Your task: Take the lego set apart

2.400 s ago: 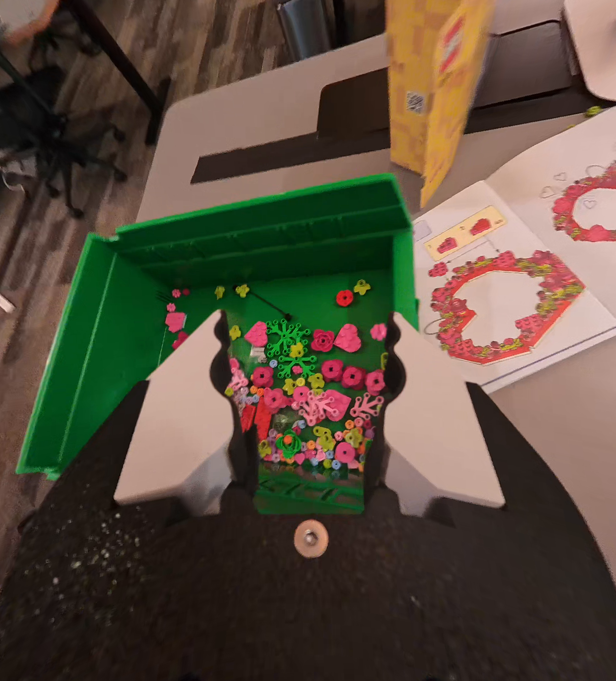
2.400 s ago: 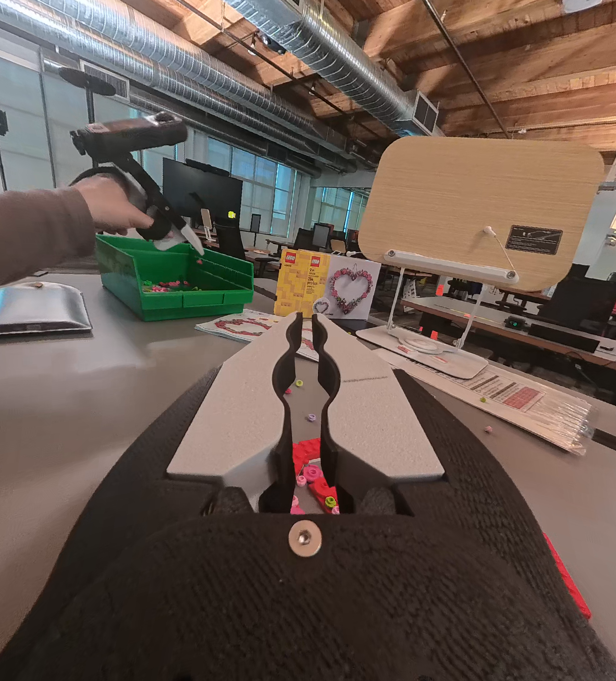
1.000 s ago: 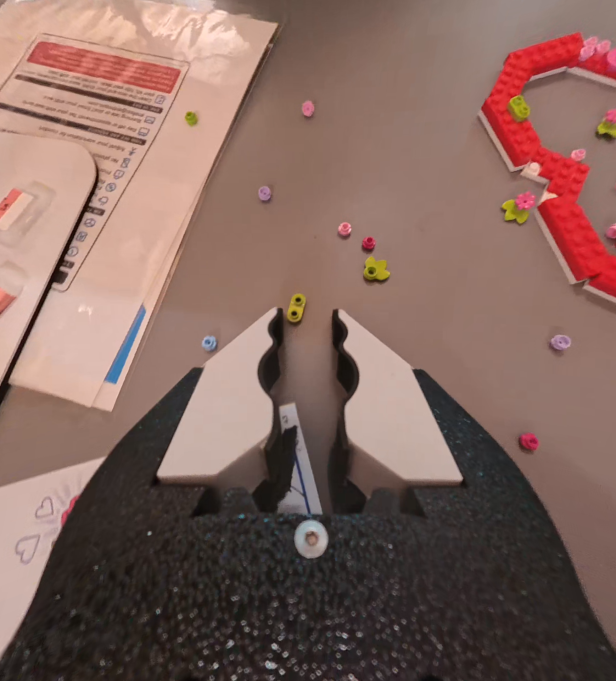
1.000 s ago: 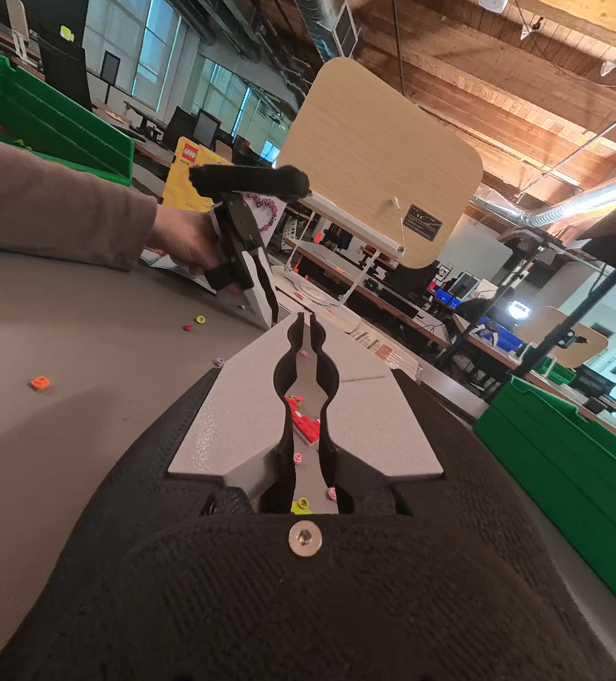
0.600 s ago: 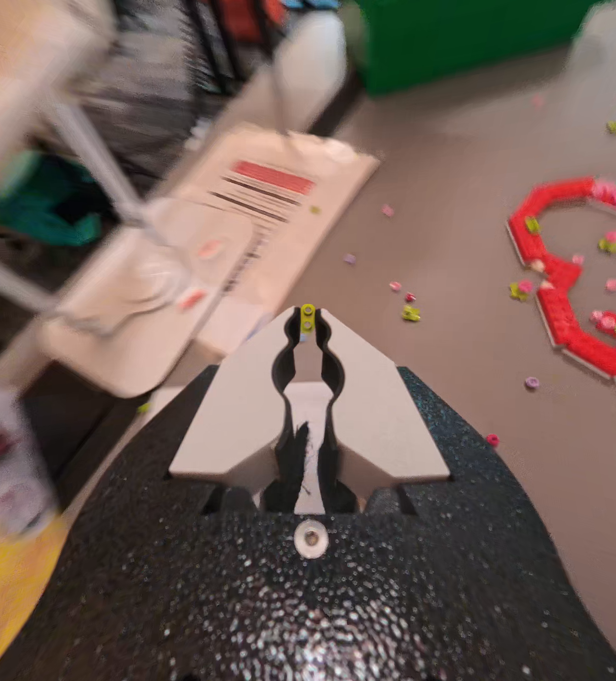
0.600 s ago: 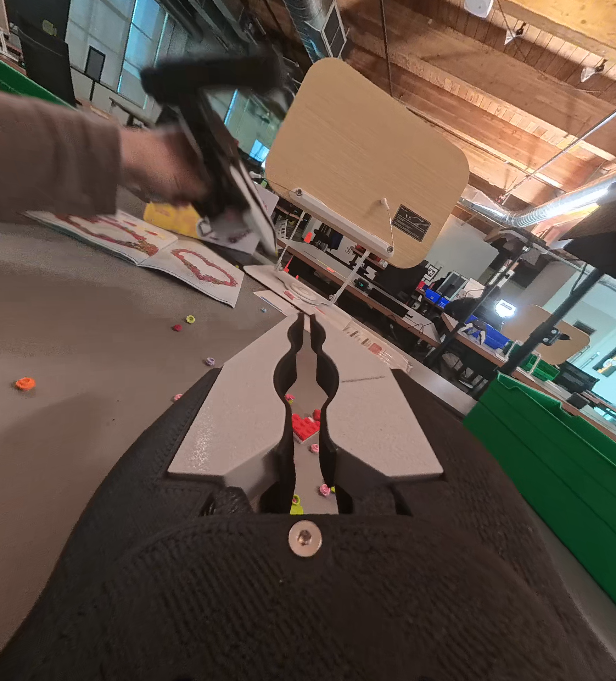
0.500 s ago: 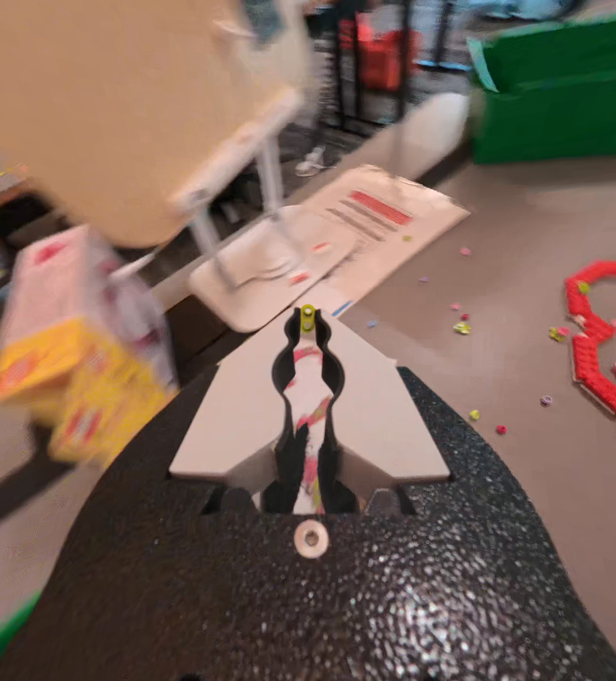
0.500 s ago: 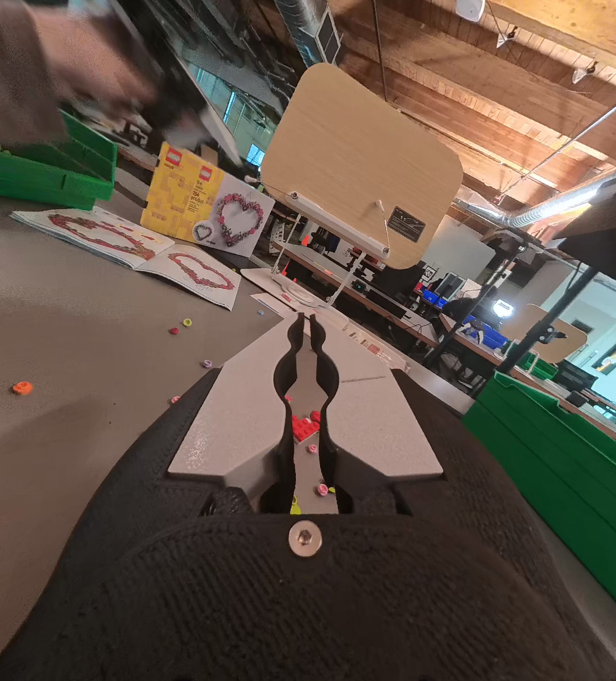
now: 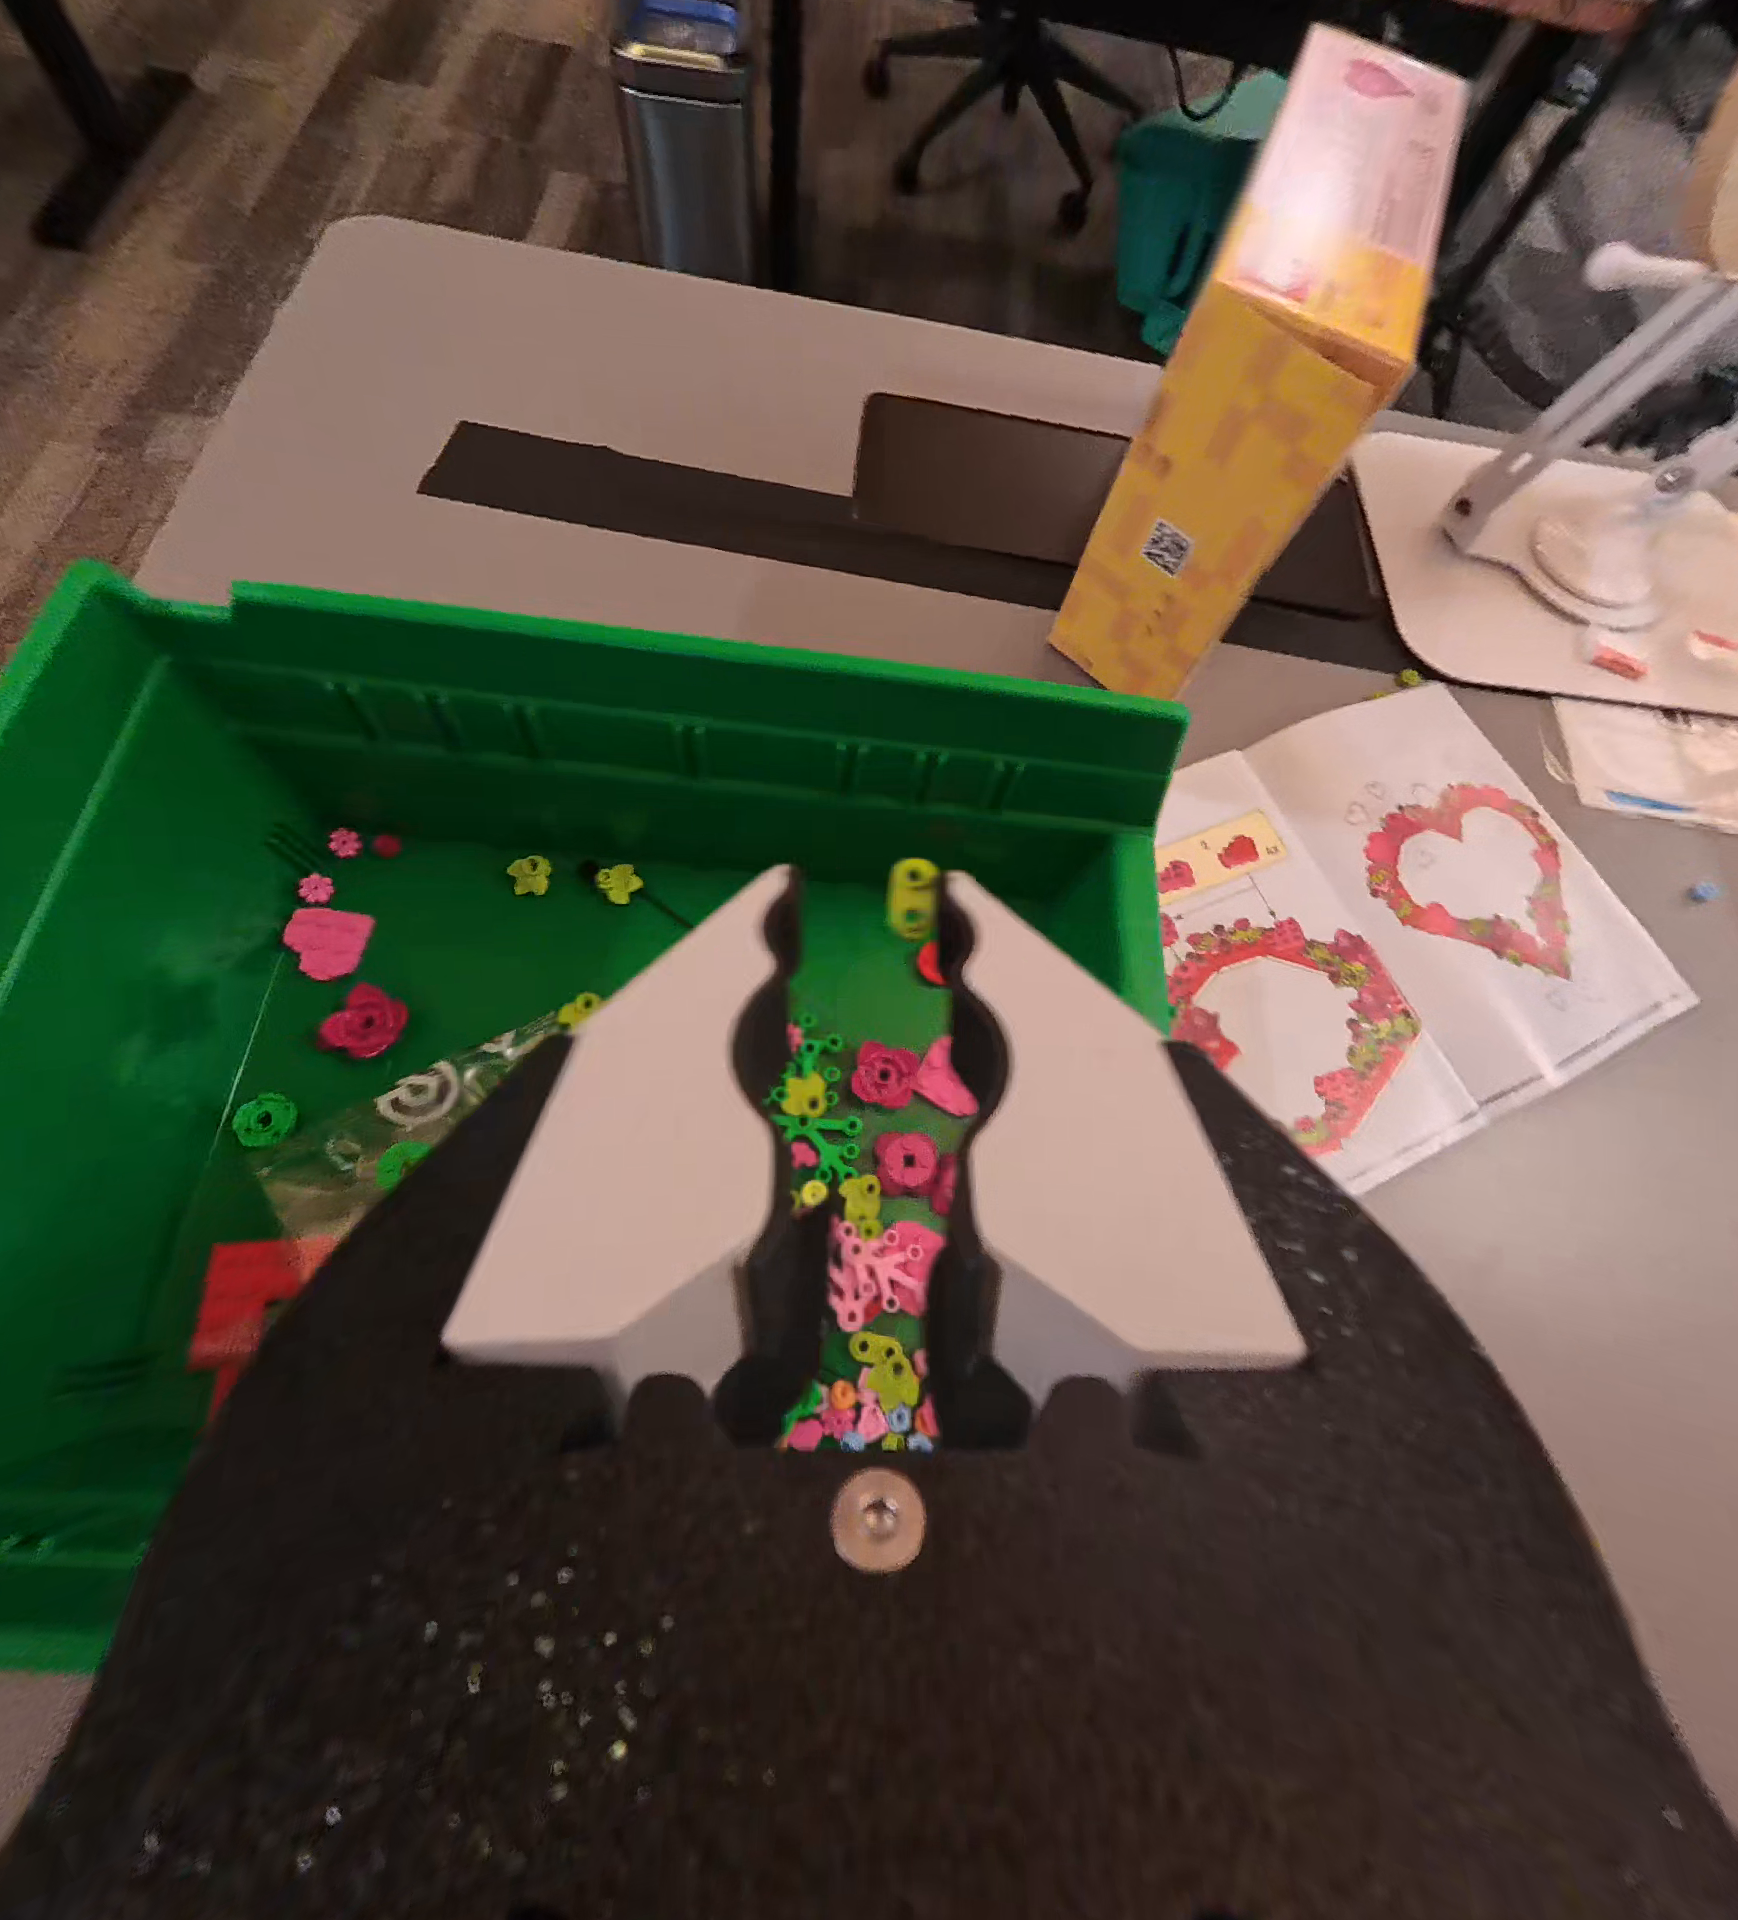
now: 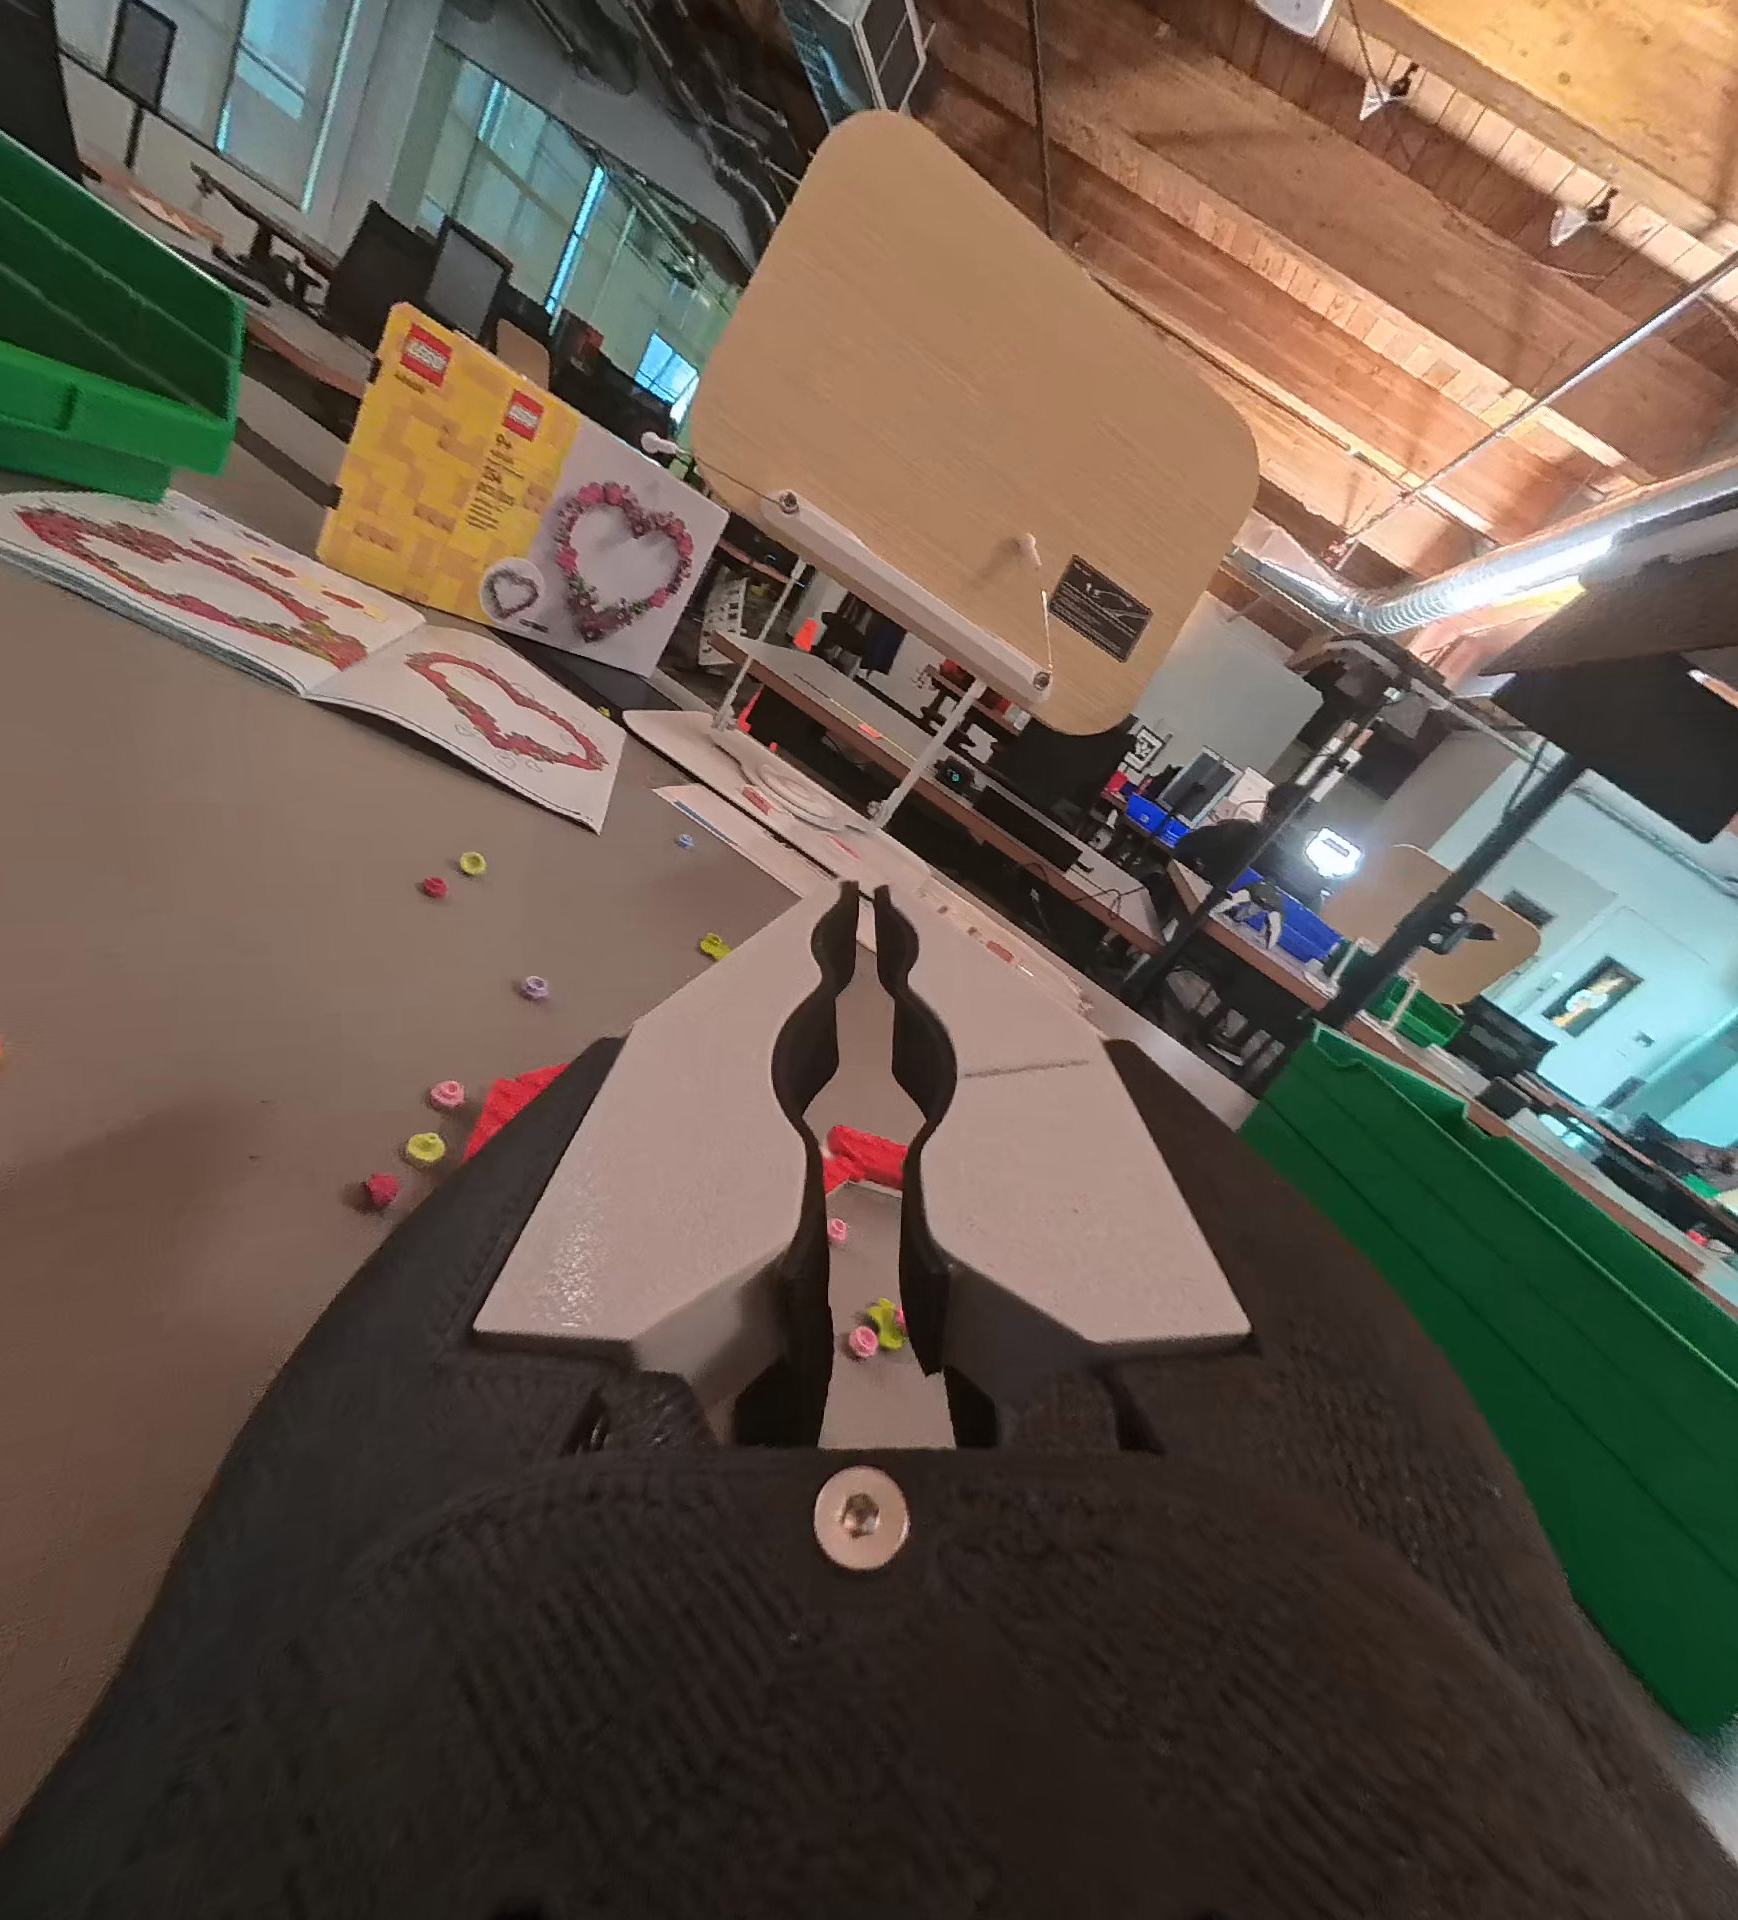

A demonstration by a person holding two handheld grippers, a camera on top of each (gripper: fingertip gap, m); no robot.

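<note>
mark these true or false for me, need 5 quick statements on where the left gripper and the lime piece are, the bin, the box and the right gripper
1. The left gripper is over the green bin. True.
2. The lime two-hole lego piece lies on the booklet. False: it sits at the left gripper's fingertips, against the right finger, with the jaws parted.
3. The green bin is empty. False: pink, red and lime lego pieces lie in it.
4. The yellow lego box stands on the table beyond the open instruction booklet. True.
5. The right gripper grips a red brick. False: its jaws are almost closed on nothing, above the table.
</note>
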